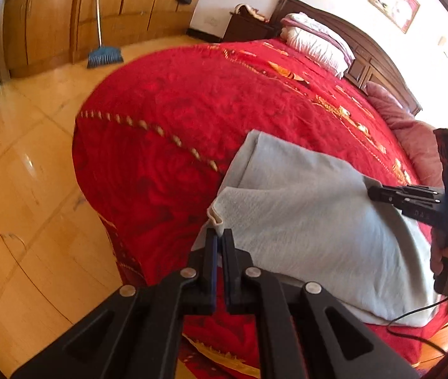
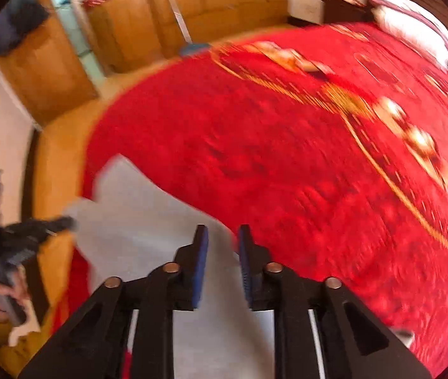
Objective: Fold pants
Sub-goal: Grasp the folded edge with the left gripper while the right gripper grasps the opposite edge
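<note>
Grippers at work on a bedroom fold: the left gripper (image 1: 219, 237) is clenched on a corner of the pale grey pants (image 1: 303, 221), its fingers pinching the hem, while the right gripper (image 2: 223, 237) hovers over the same cloth with its fingers parted and nothing between them. The pants lie folded on the red bedspread (image 1: 176, 120), near the bed's foot edge and its left corner. Beyond, white pillows (image 1: 317, 42) rest against the dark headboard (image 1: 366, 53), and a blue broom (image 1: 103, 57) leans against wooden wardrobes (image 1: 50, 22).
</note>
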`<state>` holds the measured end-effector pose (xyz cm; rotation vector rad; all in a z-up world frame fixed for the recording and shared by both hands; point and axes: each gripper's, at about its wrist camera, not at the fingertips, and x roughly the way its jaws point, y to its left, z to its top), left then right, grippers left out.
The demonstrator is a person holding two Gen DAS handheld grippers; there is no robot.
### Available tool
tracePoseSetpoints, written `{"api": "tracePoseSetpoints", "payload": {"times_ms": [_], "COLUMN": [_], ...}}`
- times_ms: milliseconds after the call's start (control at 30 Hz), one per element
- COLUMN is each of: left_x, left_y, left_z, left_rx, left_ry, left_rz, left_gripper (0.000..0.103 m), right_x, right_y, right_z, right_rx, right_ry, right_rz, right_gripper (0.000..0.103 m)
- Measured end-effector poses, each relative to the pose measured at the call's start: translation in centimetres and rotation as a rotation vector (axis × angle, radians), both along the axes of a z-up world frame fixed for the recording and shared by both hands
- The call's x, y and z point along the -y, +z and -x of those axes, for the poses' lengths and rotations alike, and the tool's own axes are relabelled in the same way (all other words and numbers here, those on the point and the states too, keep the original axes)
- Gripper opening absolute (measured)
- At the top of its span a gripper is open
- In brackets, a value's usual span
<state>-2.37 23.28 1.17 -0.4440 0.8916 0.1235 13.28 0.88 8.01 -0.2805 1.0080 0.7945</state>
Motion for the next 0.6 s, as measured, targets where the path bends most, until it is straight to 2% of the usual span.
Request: {"api": "tracePoseSetpoints", "payload": {"times_ms": [133,333,467,600], "left_x": [-0.3,-0.4,-0.7,-0.8], "left_y": [-0.3,-0.7,-0.6,-0.6], "left_z": [0.2,0.7,1.1,1.4], "left_rx": [0.001,0.003,0.012,0.022], "left_ry": [0.001,0.009,0.016,0.016], "left_rz": [0.012,0.039,0.069,0.084], "left_gripper": [0.003,0.003,0.003,0.003], "right_x": [-5.6,-14.1,-16.3,-17.4], "right_y": [1.0,-1.8,-2.9,-3.7], "right_z": [0.9,2.6,3.0,2.7], "right_rx": [0.016,0.015,0.056,0.054], "right_ry": [0.165,0.372,0.441,0.471], "right_rz": [0.013,0.138,0.206,0.252], "right_gripper": [0.023,0.023,0.023,0.023]}}
